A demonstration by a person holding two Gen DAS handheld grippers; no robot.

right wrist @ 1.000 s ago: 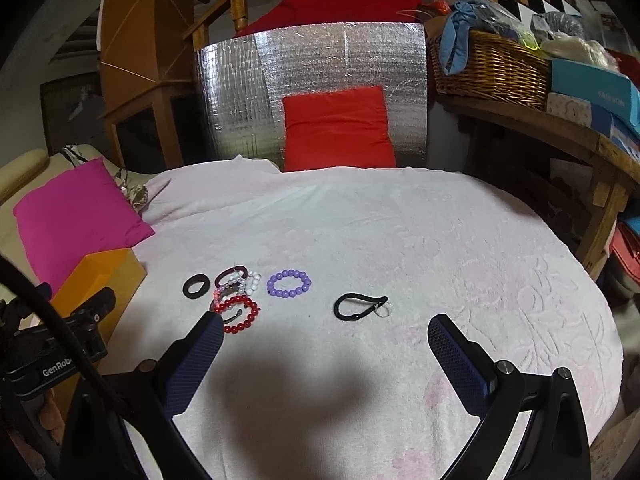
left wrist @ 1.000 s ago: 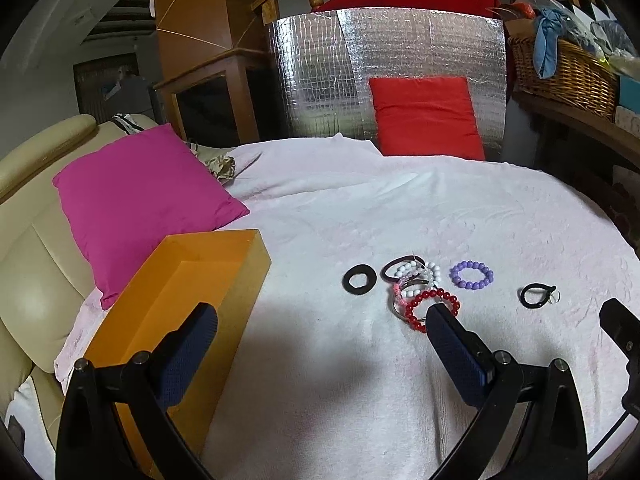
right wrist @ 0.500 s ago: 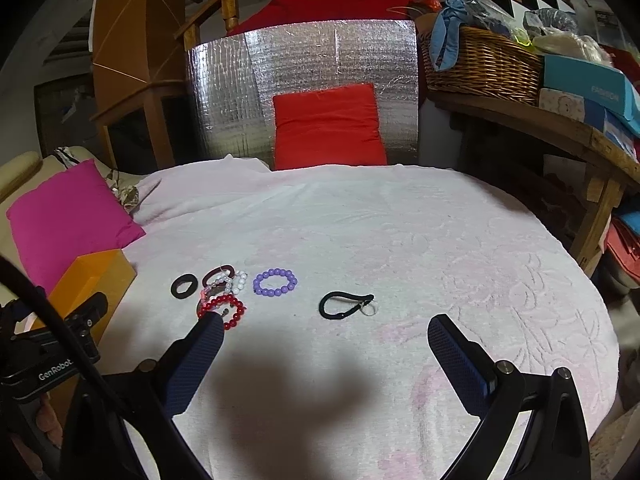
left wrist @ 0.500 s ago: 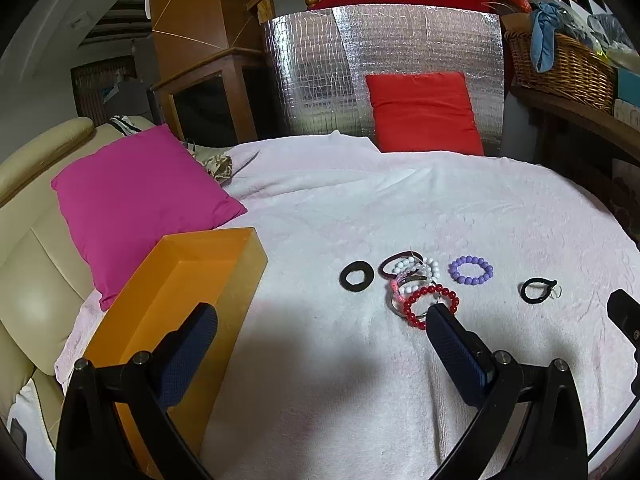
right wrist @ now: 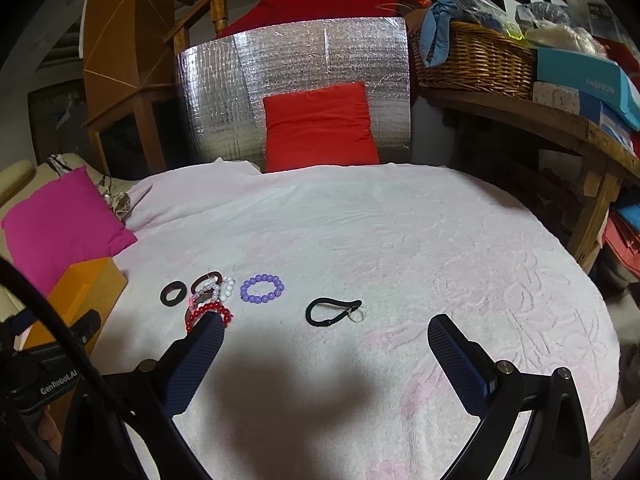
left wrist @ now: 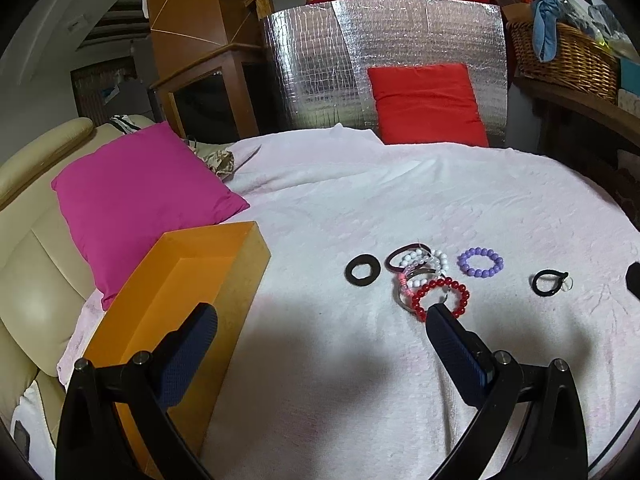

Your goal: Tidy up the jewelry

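Observation:
Jewelry lies on a white-pink cloth: a black ring (left wrist: 363,270) (right wrist: 173,293), a dark red hair tie (left wrist: 401,258), a white bead bracelet (left wrist: 428,260) (right wrist: 226,288), a red bead bracelet (left wrist: 440,298) (right wrist: 200,314), a purple bead bracelet (left wrist: 480,263) (right wrist: 262,289) and a black hair tie with a small ring (left wrist: 550,282) (right wrist: 332,312). An open orange box (left wrist: 180,300) (right wrist: 86,292) stands to their left. My left gripper (left wrist: 320,320) is open and empty, short of the pile. My right gripper (right wrist: 326,330) is open and empty, just before the black hair tie.
A magenta pillow (left wrist: 140,200) lies behind the box on a cream sofa (left wrist: 24,288). A red cushion (left wrist: 428,104) leans on a silver foil panel (left wrist: 384,64) at the back. A wicker basket (right wrist: 476,60) and boxes sit on a wooden shelf (right wrist: 560,128) at the right.
Both grippers have drawn back a little and tilted; the jewelry sits slightly lower and more to the left in the right wrist view. Nothing was picked up.

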